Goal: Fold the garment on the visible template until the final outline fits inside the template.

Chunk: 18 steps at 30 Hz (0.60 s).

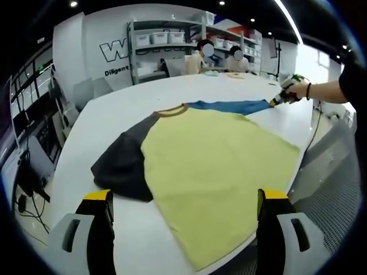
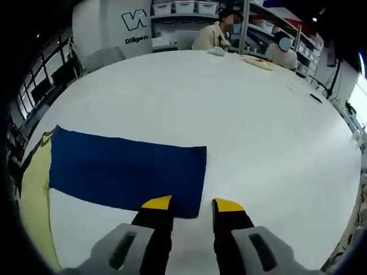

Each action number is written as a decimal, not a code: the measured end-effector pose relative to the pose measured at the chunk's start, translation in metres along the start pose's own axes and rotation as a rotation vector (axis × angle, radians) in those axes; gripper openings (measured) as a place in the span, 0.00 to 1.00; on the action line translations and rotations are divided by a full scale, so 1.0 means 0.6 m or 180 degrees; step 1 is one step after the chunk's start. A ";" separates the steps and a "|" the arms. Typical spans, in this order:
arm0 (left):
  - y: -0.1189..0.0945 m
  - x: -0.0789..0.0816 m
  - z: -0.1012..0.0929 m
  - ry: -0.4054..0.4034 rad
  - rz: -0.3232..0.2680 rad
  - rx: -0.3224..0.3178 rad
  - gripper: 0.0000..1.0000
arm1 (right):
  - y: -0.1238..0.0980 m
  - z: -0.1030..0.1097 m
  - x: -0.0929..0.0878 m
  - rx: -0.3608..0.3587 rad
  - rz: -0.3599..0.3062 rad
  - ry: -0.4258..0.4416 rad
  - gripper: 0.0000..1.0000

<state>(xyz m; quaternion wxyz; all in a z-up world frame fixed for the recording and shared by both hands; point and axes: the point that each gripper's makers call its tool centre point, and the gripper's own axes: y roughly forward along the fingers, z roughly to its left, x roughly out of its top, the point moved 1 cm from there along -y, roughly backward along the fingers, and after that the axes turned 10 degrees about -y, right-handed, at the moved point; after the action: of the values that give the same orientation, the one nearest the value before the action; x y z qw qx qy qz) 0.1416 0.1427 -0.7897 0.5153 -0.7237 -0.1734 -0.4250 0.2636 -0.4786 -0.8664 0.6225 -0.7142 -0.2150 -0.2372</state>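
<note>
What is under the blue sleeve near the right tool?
The blue sleeve lies flat on the white table, which shows all around it. Whatever is directly beneath the cloth is covered. The right tool sits at its cuff edge; no template outline is visible.

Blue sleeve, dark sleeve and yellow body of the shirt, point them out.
blue sleeve [image 2: 129,172], right gripper view, middle of the sleeve.
dark sleeve [image 1: 123,166], left gripper view, middle of the sleeve.
yellow body [image 1: 218,166], left gripper view, centre of the panel.
</note>
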 end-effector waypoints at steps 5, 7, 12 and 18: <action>0.000 -0.001 0.003 -0.0003 0.0004 0.0005 0.99 | -0.007 0.013 0.002 -0.0018 -0.0031 -0.0021 0.03; 0.001 -0.003 0.005 -0.0007 0.0016 0.0007 0.99 | -0.008 0.016 0.004 0.0004 -0.0016 -0.0007 0.00; 0.002 -0.004 0.005 -0.0025 0.0024 -0.0002 0.99 | -0.036 0.041 0.007 0.0045 0.0009 0.0079 0.00; 0.001 -0.001 0.004 -0.0042 0.0006 -0.0002 0.99 | -0.070 0.067 0.037 0.0135 -0.0103 0.0148 0.00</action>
<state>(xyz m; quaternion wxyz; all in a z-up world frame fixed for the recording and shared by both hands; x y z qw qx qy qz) 0.1425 0.1448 -0.7908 0.5143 -0.7268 -0.1759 -0.4198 0.2590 -0.4327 -0.8242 0.6383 -0.6916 -0.2170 -0.2592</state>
